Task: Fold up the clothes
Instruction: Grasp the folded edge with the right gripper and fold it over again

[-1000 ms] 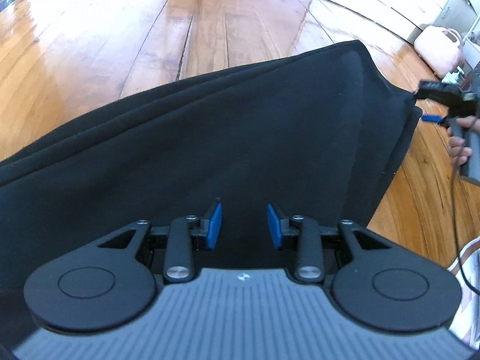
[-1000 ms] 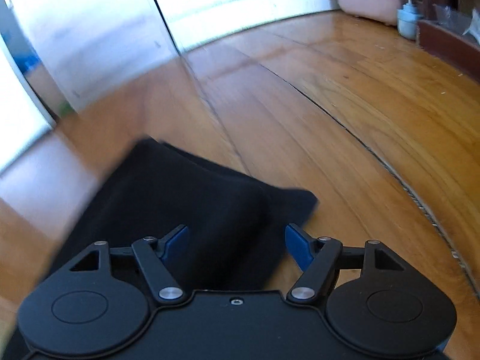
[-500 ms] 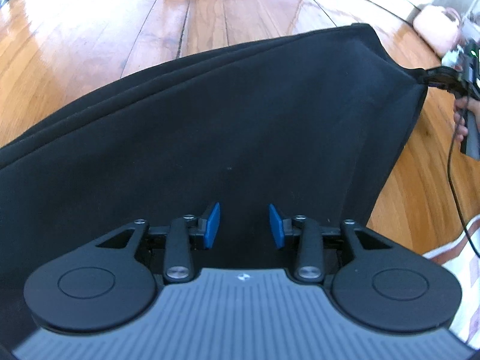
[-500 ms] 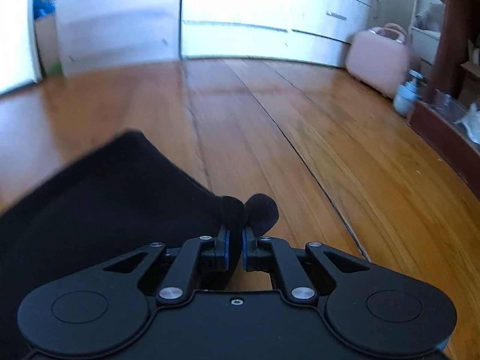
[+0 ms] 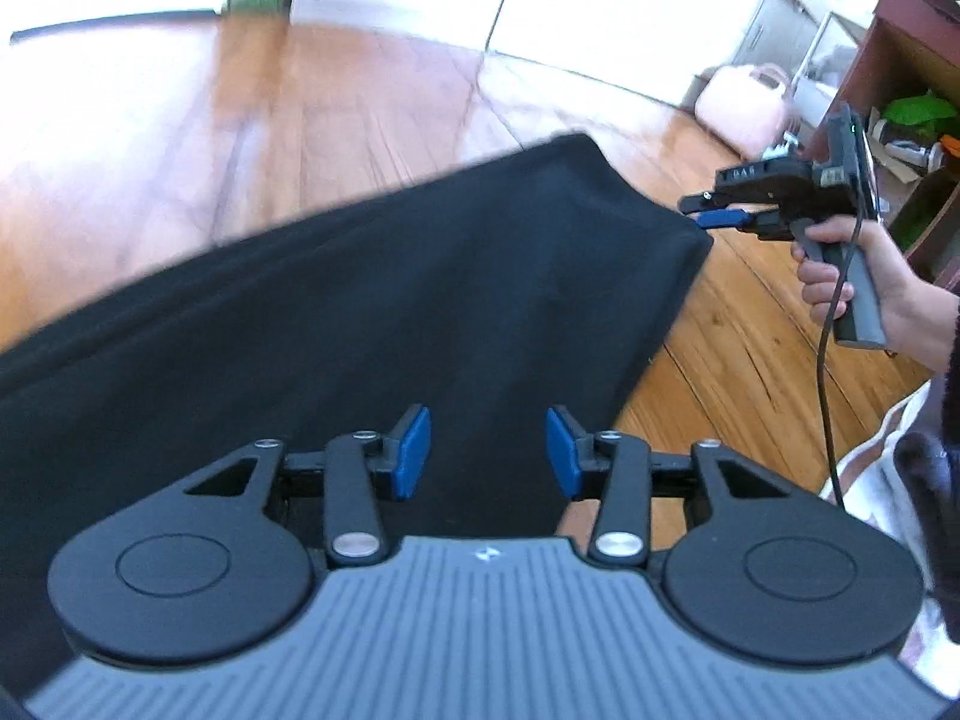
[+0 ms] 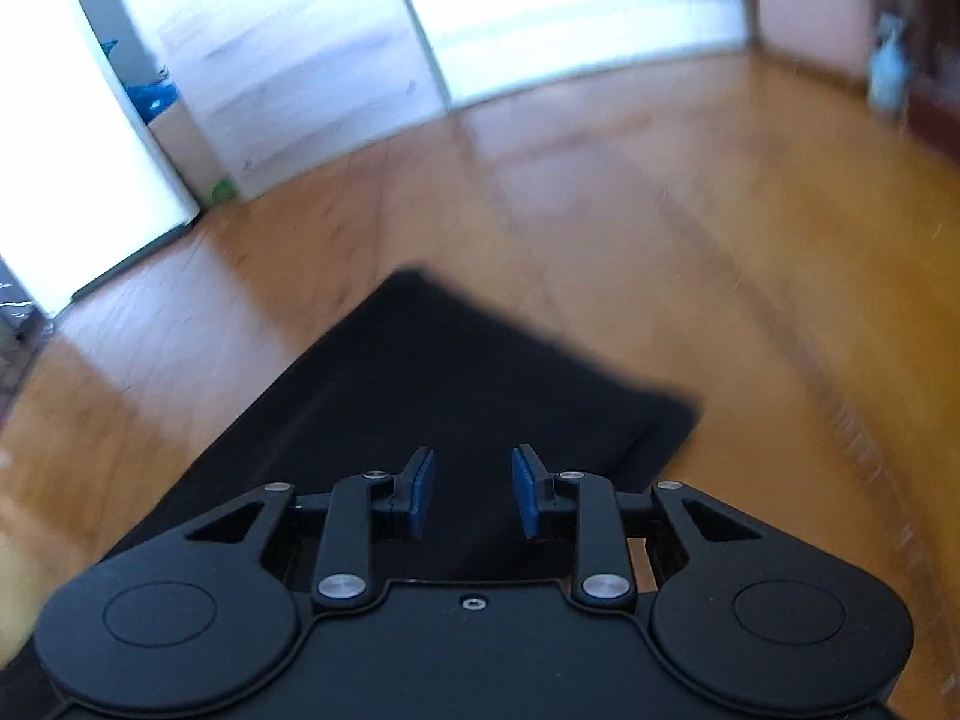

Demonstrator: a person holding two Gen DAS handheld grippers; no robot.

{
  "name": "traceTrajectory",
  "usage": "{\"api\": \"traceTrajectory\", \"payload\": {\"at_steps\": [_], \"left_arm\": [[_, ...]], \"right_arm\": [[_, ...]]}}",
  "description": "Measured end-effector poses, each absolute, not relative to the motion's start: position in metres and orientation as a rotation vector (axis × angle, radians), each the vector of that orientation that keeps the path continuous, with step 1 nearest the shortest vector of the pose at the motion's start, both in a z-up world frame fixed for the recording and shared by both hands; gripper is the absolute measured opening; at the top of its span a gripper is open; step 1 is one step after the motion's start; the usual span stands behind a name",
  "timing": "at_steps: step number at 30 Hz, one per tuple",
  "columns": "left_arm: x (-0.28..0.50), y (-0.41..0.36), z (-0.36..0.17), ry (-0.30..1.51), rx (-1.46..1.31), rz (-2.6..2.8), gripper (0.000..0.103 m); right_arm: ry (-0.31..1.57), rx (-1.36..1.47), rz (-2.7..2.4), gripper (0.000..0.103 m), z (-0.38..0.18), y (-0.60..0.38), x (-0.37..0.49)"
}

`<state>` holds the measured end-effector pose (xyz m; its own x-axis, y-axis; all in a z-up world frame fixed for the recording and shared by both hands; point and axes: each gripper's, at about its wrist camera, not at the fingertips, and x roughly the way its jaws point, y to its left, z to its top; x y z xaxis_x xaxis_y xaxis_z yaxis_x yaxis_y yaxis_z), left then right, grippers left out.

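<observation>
A black garment (image 5: 420, 300) lies folded flat on the wooden floor (image 5: 300, 120), its long edges running from lower left to upper right. My left gripper (image 5: 487, 438) hovers over its near part; the blue pads stand apart and are closing a little, with no cloth pinched between them. A hand (image 5: 840, 276) carries my right gripper (image 5: 699, 210) just off the garment's right corner. In the right wrist view the garment (image 6: 456, 384) lies below my right gripper (image 6: 473, 480), whose jaws are opening with nothing held between the pads.
A pink bag (image 5: 741, 102) stands by the white cabinets at the back right, next to a dark wooden shelf unit (image 5: 888, 60). A black cable (image 5: 828, 360) hangs from the right gripper. Pale fabric (image 5: 870, 468) lies at the lower right.
Half a second ago the right gripper was shut on the garment's corner; now its pads are apart and the corner lies on the floor. Both grippers have lifted and tilted, so more of the room shows.
</observation>
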<state>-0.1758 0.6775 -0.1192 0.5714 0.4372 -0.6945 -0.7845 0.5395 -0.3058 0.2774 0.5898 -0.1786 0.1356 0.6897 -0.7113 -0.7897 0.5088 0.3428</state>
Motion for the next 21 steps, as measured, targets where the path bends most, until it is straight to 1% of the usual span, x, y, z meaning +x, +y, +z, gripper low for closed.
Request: {"api": "traceTrajectory", "payload": {"at_steps": [1,2,6,7,8,9,13,16,17,18,19,20,21], "left_arm": [[-0.171,0.68,-0.123,0.616,-0.676,0.779,0.029],[-0.166,0.683,-0.127,0.634,-0.698,0.777,0.028],[-0.154,0.688,-0.144,0.77,-0.78,0.791,0.028],[-0.154,0.69,-0.147,0.797,-0.802,0.806,0.024],[-0.155,0.691,-0.15,0.823,-0.824,0.823,0.025],[-0.157,0.693,-0.15,0.83,-0.839,0.823,0.025],[-0.162,0.694,-0.15,0.827,-0.87,0.821,0.025],[-0.165,0.691,-0.151,0.802,-0.879,0.812,0.025],[-0.167,0.69,-0.151,0.794,-0.88,0.808,0.025],[-0.17,0.688,-0.149,0.774,-0.882,0.799,0.025],[-0.173,0.687,-0.147,0.752,-0.885,0.79,0.025],[-0.176,0.685,-0.144,0.73,-0.887,0.78,0.026],[-0.178,0.683,-0.139,0.705,-0.88,0.769,0.029]], "right_arm": [[0.978,-0.132,1.057,0.034,-0.181,0.592,0.275],[0.996,-0.126,1.045,0.034,-0.184,0.594,0.275],[1.13,-0.104,0.919,0.038,-0.2,0.598,0.275],[1.148,-0.095,0.913,0.041,-0.202,0.598,0.274],[1.164,-0.085,0.908,0.047,-0.203,0.597,0.273],[1.174,-0.082,0.911,0.048,-0.204,0.596,0.273],[1.154,-0.09,0.926,0.05,-0.216,0.601,0.276],[1.102,-0.075,0.912,0.055,-0.221,0.607,0.28],[1.052,-0.088,0.903,0.051,-0.221,0.609,0.28],[1.001,-0.102,0.893,0.036,-0.22,0.611,0.28],[0.93,-0.133,0.906,0.003,-0.215,0.613,0.276],[0.849,-0.12,0.93,0.003,-0.2,0.608,0.268],[0.768,-0.105,0.952,0.002,-0.185,0.604,0.26]]}}
